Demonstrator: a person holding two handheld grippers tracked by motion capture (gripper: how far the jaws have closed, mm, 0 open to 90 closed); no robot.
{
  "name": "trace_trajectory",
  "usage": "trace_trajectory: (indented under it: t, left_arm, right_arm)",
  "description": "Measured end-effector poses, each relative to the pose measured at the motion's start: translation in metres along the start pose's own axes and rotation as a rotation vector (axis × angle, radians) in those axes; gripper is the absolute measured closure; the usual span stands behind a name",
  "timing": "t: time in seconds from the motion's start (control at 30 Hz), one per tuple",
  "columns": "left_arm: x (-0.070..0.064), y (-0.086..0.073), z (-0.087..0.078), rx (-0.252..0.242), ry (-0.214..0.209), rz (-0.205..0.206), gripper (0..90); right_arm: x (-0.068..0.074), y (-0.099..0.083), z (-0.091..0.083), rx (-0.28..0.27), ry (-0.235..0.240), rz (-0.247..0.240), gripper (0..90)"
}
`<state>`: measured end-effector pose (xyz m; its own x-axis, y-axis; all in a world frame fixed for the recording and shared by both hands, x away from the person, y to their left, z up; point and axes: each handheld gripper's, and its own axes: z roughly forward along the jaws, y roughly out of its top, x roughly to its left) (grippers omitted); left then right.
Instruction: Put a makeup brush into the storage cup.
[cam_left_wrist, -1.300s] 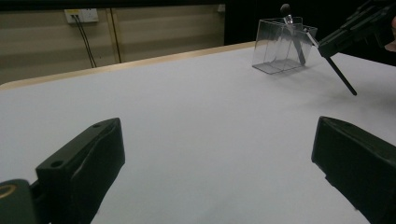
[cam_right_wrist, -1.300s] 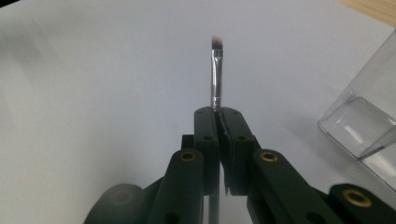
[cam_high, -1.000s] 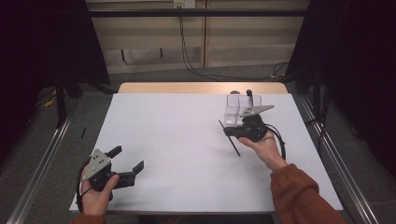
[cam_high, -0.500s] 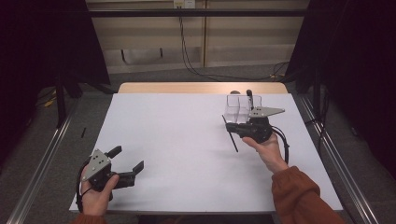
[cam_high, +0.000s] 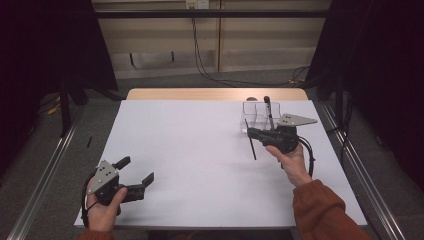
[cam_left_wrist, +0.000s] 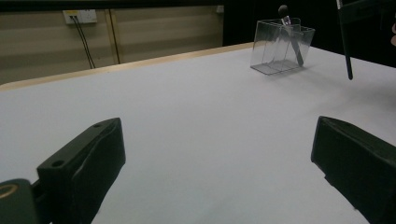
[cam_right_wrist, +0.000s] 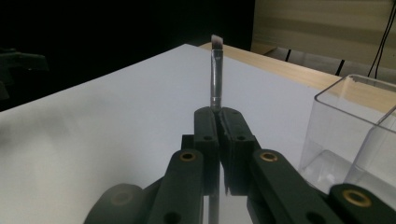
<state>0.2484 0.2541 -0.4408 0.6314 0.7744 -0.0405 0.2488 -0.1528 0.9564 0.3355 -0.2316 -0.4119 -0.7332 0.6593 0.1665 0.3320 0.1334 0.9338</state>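
My right gripper (cam_high: 251, 133) is shut on a thin dark makeup brush (cam_high: 253, 150), held over the table's right side with the handle slanting down. In the right gripper view the jaws (cam_right_wrist: 217, 112) pinch the brush (cam_right_wrist: 215, 70), whose angled pale tip points up. Just behind stands a clear divided holder (cam_high: 251, 114) with another brush (cam_high: 268, 107) leaning in it. My left gripper (cam_high: 135, 171) rests open near the front left corner. In the left gripper view its jaws (cam_left_wrist: 215, 135) are wide apart with nothing between them, and the holder (cam_left_wrist: 273, 51) is far off.
A white table top (cam_high: 190, 150) has a wooden strip along its far edge (cam_high: 200, 94). Metal rails run along both sides on the floor, and cables hang at the back wall. The holder's wall (cam_right_wrist: 345, 121) is close to the right of the right jaws.
My right gripper has shifted slightly right and toward the holder, and the brush it holds has swung a little steeper. The left gripper has stayed still.
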Motion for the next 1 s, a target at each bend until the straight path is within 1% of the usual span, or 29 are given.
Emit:
trace_trajectory:
  t: [0.13, 0.37, 0.5, 0.6, 0.73, 1.0]
  left_arm:
    - [0.000, 0.000, 0.000, 0.000, 0.003, -0.003, 2.9]
    - [0.000, 0.000, 0.000, -0.002, 0.007, -0.004, 2.9]
    - [0.000, 0.000, 0.000, -0.002, 0.004, -0.001, 2.9]
    - [0.000, 0.000, 0.000, -0.001, 0.006, 0.002, 2.9]
    - [0.001, 0.000, -0.001, -0.007, 0.007, -0.002, 2.9]
    - [0.001, 0.000, 0.000, -0.004, 0.005, 0.002, 2.9]
  right_arm:
    - [0.001, 0.005, -0.003, -0.015, -0.003, -0.015, 86.7]
    - [-0.002, 0.012, -0.007, -0.035, -0.016, -0.017, 86.7]
    - [-0.003, 0.021, -0.012, -0.046, -0.027, -0.036, 86.6]
    - [-0.006, 0.027, -0.016, -0.049, -0.045, -0.049, 86.6]
    - [-0.014, 0.032, -0.021, -0.059, -0.074, -0.042, 86.6]
    - [-0.020, 0.043, -0.031, -0.088, -0.105, -0.056, 86.6]
